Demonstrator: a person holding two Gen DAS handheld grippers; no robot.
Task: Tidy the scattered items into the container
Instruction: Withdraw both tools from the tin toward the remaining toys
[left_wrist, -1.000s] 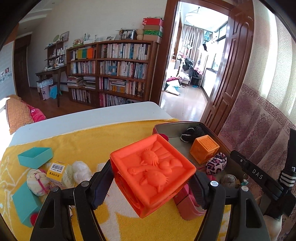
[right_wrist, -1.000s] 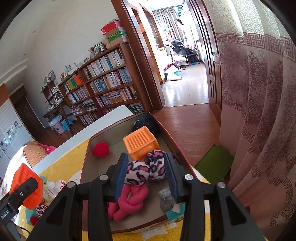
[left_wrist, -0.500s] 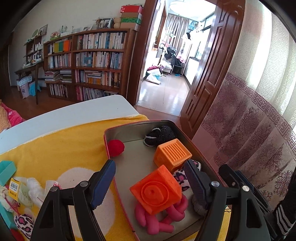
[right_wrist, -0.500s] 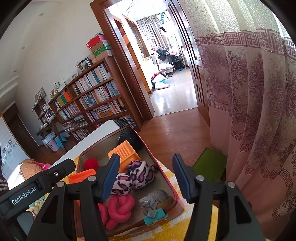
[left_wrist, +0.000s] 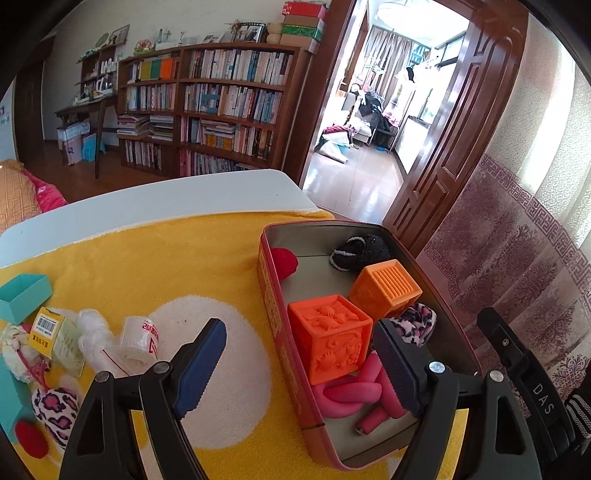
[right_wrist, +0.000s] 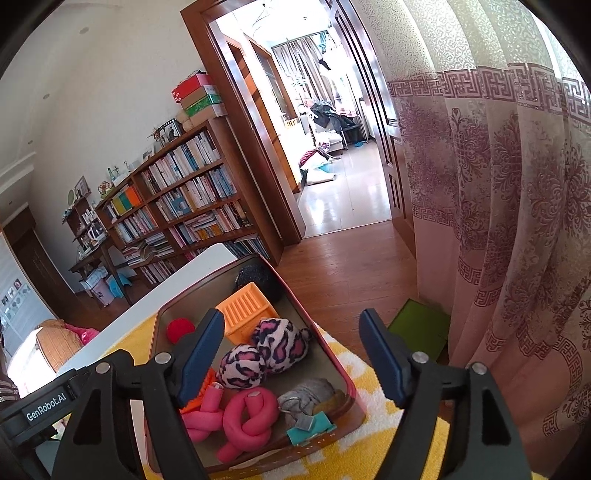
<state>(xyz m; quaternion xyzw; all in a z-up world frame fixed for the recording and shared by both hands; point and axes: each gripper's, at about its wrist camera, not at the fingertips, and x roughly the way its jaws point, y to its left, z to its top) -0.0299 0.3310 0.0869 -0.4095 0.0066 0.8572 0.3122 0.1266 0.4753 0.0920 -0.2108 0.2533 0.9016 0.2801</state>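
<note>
Both fingers spread, empty; teal clip (right_wrist: 309, 431) in container (right_wrist: 343, 373), right view only.

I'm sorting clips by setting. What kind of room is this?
Most likely a lived-in home study or living room: a tall wooden bookcase packed with books, a patterned pink curtain, and a wooden doorway opening onto another room.

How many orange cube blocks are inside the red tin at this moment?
2. The embossed orange block sits by the near-left wall of the red tin; the ribbed orange block sits behind it, toward the far end. Others may be hidden underneath.
</note>
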